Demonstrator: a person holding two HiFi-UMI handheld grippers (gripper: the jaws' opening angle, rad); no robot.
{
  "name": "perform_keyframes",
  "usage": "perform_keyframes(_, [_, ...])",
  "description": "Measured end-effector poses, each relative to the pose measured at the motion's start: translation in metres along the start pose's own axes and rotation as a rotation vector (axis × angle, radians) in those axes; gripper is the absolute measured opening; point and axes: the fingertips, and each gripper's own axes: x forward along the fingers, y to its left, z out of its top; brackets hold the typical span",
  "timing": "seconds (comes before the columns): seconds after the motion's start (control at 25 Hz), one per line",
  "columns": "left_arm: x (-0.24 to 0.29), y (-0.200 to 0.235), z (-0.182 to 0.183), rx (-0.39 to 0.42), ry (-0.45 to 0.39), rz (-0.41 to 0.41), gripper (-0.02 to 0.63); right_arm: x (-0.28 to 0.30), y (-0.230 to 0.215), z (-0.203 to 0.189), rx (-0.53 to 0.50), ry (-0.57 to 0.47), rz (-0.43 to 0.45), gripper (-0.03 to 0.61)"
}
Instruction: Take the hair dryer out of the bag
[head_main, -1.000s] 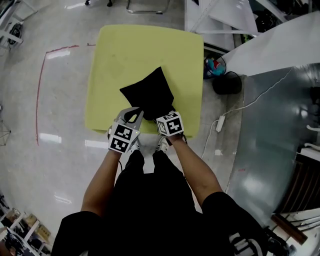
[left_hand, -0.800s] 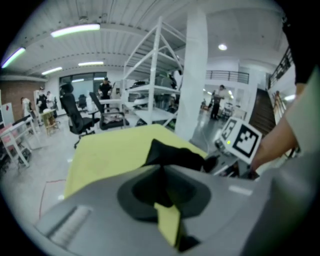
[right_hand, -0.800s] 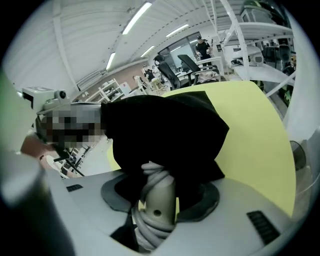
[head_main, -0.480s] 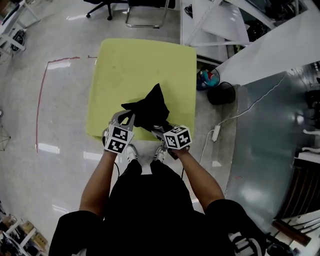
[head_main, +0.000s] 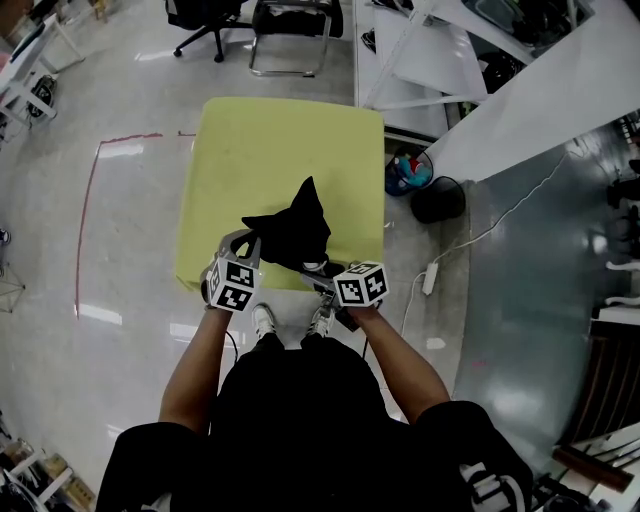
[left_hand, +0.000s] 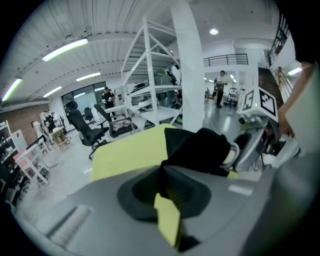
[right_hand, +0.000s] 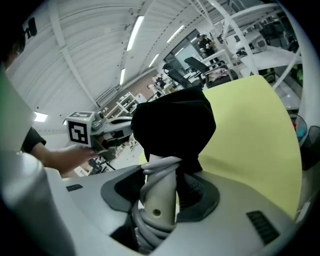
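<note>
Here, my left gripper (head_main: 250, 242) has its jaws pressed together on a fold of the black bag (head_main: 296, 230), at the side nearest me. My right gripper (head_main: 322, 272) has its jaws clamped around the grey handle of the hair dryer (right_hand: 159, 200), with its cord (right_hand: 161, 162) wound round it. The handle sticks out of the bag's mouth; the rest sits inside the bag, over the near edge of the yellow worktop (head_main: 285, 140).
</note>
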Motion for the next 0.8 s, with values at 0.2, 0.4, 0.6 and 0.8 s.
perform_keyframes(0.2, [-0.013, 0.011, 0.024, 0.011, -0.065, 0.033, 0.026, -0.001, 0.000, -0.004, -0.016, 0.021, -0.023, 0.186])
perform_keyframes(0.4, [-0.022, 0.013, 0.049, 0.046, -0.123, 0.047, 0.026, -0.006, -0.005, -0.001, -0.036, 0.041, -0.045, 0.186])
perform_keyframes(0.6, [-0.014, 0.027, 0.054, 0.030, -0.114, 0.062, 0.025, -0.010, 0.011, -0.001, -0.166, 0.055, 0.026, 0.186])
perform_keyframes(0.8, [-0.008, 0.049, 0.047, -0.001, -0.094, 0.083, 0.026, -0.017, 0.041, 0.000, -0.237, 0.010, 0.166, 0.186])
